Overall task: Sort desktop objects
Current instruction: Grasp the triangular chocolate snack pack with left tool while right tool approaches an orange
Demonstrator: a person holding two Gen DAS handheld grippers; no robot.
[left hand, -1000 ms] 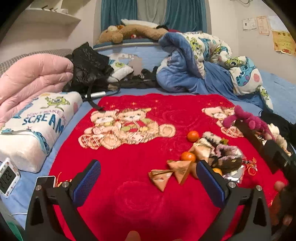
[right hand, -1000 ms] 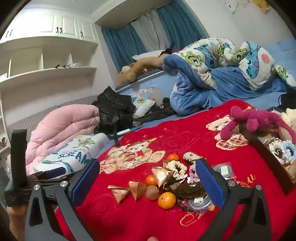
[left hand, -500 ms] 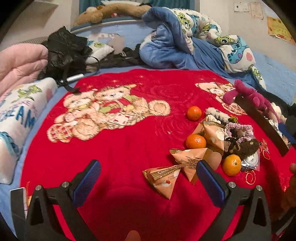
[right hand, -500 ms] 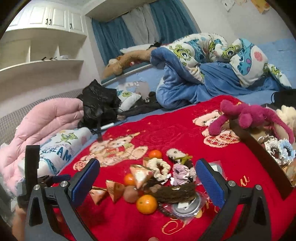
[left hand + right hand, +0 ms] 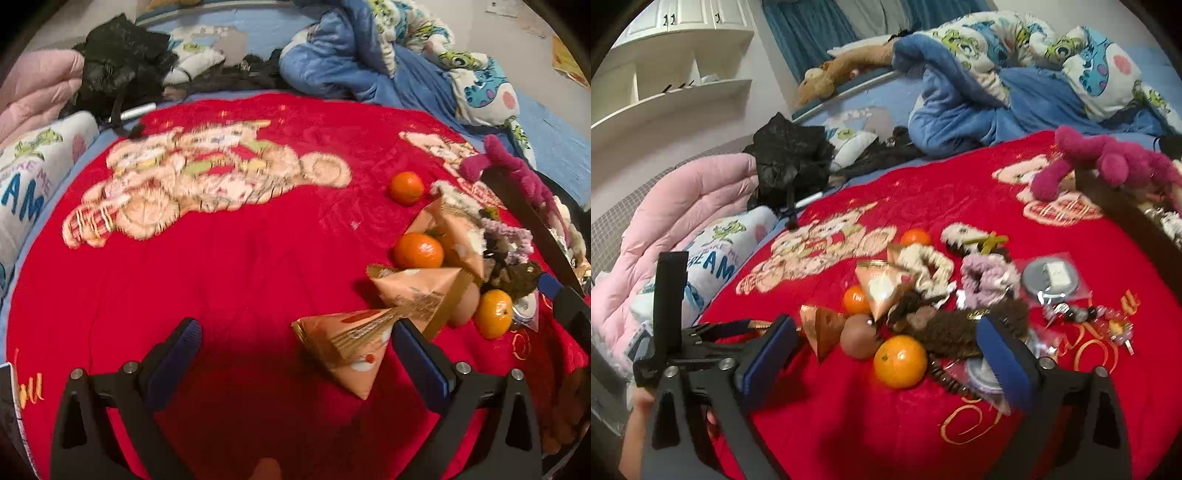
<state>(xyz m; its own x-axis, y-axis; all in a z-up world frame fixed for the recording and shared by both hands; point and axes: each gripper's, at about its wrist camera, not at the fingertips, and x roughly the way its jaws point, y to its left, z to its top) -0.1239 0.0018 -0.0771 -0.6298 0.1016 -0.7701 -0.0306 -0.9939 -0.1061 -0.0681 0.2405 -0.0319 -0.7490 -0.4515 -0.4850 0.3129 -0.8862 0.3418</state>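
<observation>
A pile of small items lies on the red blanket (image 5: pixel 229 266): three oranges, triangular orange snack packets, scrunchies and a brown fuzzy piece. My left gripper (image 5: pixel 295 345) is open and low over the blanket. The nearest triangular packet (image 5: pixel 347 347) lies between its fingers, close to the right finger (image 5: pixel 413 354), with no grip on it. My right gripper (image 5: pixel 886 354) has its jaws wide and closing. The nearest orange (image 5: pixel 900 361) sits between them, untouched by the pads. A brown egg-shaped ball (image 5: pixel 858 336) and a second packet (image 5: pixel 822 328) lie just behind it.
A dark box edge (image 5: pixel 1126 218) with a pink plush toy (image 5: pixel 1108 162) borders the pile on the right. A round tin in a clear bag (image 5: pixel 1051 280) and a bead chain (image 5: pixel 1089 314) lie nearby. Pillows, a pink quilt (image 5: pixel 683 221) and a black bag (image 5: pixel 790 162) line the far side.
Both grippers have dropped and tilted down toward the pile. The triangular packet has come between the left fingers, and the near orange between the right fingers.
</observation>
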